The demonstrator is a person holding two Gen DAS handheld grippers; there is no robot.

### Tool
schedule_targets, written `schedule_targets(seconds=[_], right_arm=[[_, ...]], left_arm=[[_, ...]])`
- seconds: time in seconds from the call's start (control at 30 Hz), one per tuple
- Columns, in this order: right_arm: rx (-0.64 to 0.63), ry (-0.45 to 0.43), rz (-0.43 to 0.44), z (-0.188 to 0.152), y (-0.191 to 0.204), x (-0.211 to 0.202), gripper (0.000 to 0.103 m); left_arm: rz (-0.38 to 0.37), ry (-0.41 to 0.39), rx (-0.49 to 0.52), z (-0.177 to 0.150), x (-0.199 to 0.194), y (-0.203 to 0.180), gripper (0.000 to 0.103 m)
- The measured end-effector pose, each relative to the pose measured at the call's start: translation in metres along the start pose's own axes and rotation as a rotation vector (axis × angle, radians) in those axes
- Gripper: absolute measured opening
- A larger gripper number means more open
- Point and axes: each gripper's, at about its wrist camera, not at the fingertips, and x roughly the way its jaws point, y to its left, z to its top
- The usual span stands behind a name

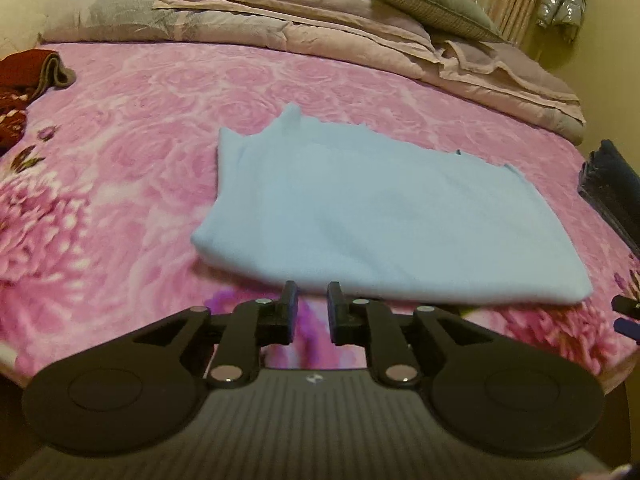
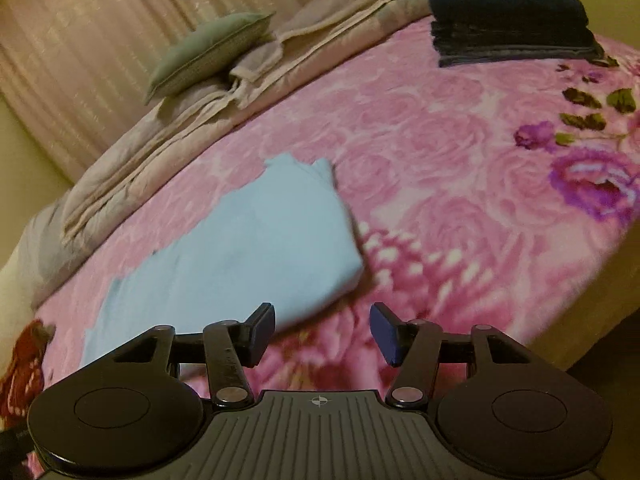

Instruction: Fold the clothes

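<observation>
Garment [image 1: 380, 216] folded, lengthwise seemingly along near bed edge

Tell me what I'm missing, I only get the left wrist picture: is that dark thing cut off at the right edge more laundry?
Observer: Yes. In the right wrist view it is a dark blue folded stack sitting at the far end of the pink floral blanket.
Operator: And the other gripper, is it holding anything?
Observer: No. The right gripper has its jaws apart with nothing between them; the light blue garment lies just ahead, off to its left.
Operator: Anything printed on the blanket over there?
Observer: A purple rose with dark leaves, below the dark stack.
</observation>
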Motion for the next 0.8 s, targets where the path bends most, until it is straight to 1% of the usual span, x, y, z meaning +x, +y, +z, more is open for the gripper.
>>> schedule_targets(seconds=[0.13,0.23,0.4,0.53,0.67,0.8], right_arm=[[-0.022,0.025,-0.018,-0.013,0.01,-0.012,0.056],[-0.046,0.053,-0.063,-0.022,0.024,-0.019,0.057],[-0.046,0.096,-0.09,-0.041,0.045,-0.021,0.059],[-0.07,0.124,-0.093,-0.052,0.058,-0.019,0.065],[-0.083,0.129,-0.087,-0.054,0.066,-0.017,0.065],[-0.071,0.122,-0.069,-0.049,0.062,-0.014,0.065]], left_arm=[[0.003,-0.016,-0.009,-0.012,-0.022,0.007,0.015],[0.016,-0.027,0.006,-0.017,-0.039,0.013,0.018],[0.021,-0.054,0.033,-0.02,-0.066,0.023,0.02],[0.019,-0.073,0.034,-0.02,-0.081,0.027,0.021],[0.03,-0.074,0.04,-0.018,-0.085,0.027,0.021],[0.055,-0.07,0.058,-0.017,-0.086,0.02,0.021]])
